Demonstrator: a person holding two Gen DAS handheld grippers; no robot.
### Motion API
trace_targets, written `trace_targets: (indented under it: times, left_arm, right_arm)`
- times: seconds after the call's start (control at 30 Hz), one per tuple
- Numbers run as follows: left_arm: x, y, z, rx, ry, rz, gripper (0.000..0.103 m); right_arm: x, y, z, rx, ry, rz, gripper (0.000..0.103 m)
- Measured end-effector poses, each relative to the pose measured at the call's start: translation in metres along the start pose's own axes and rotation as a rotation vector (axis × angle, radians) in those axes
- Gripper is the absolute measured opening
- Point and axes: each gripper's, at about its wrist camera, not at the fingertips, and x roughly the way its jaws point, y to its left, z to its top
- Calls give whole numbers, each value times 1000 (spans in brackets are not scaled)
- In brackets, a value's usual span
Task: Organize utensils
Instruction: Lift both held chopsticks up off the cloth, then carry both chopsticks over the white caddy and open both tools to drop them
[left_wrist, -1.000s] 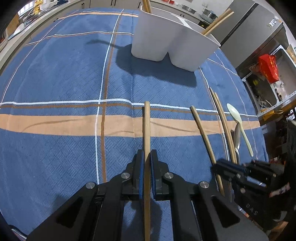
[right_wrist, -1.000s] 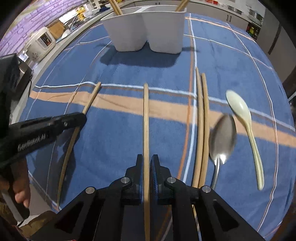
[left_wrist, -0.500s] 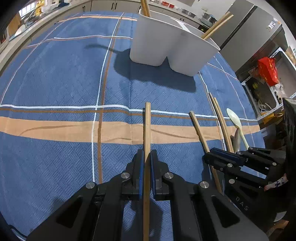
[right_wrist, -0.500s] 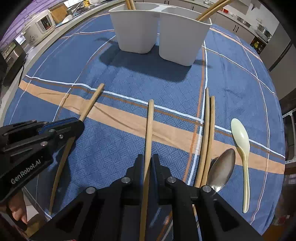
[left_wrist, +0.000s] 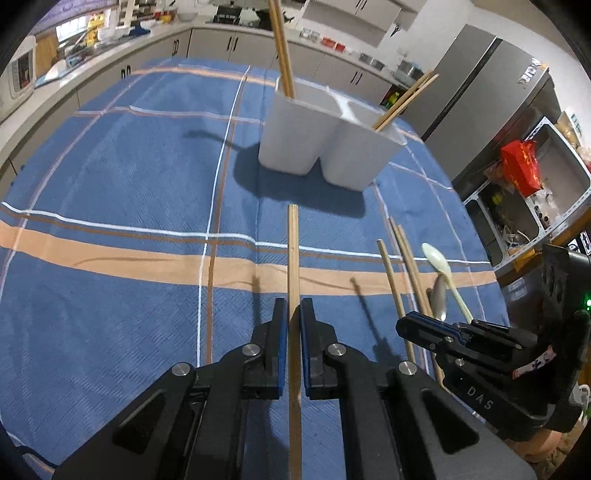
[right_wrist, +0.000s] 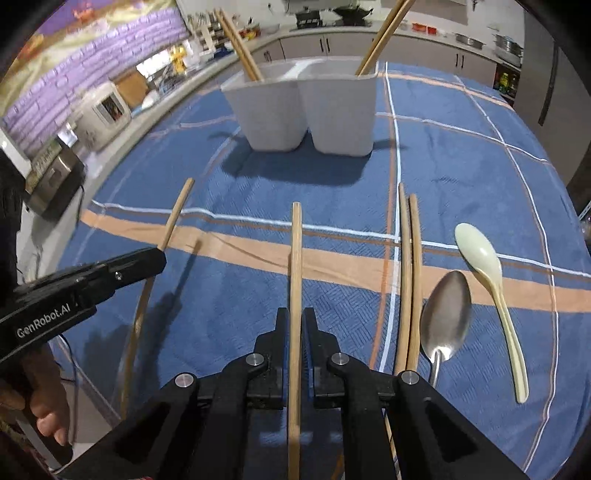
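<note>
In the left wrist view my left gripper is shut on a wooden chopstick held just above the blue plaid cloth. My right gripper is shut on another chopstick, also off the cloth. Each gripper shows in the other's view: the right and the left. The white two-compartment holder stands ahead with chopsticks in both halves. Two chopsticks, a metal spoon and a pale green spoon lie to the right.
Kitchen counters ring the table, with a rice cooker on the left. A grey fridge and a rack holding a red bag stand beyond the table's right edge. A person's hand grips the left tool.
Both grippers have risen with their chopsticks and tilted up, so the holder and the kitchen show more fully. Shadows of the two sticks now fall on the cloth.
</note>
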Motion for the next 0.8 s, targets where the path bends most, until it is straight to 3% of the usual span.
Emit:
trace_targets:
  times: [0.8]
  left_arm:
    - [-94,-22,-9,55,-208,-12,6]
  right_arm:
    - [-95,2,-7,66,-267,77,7]
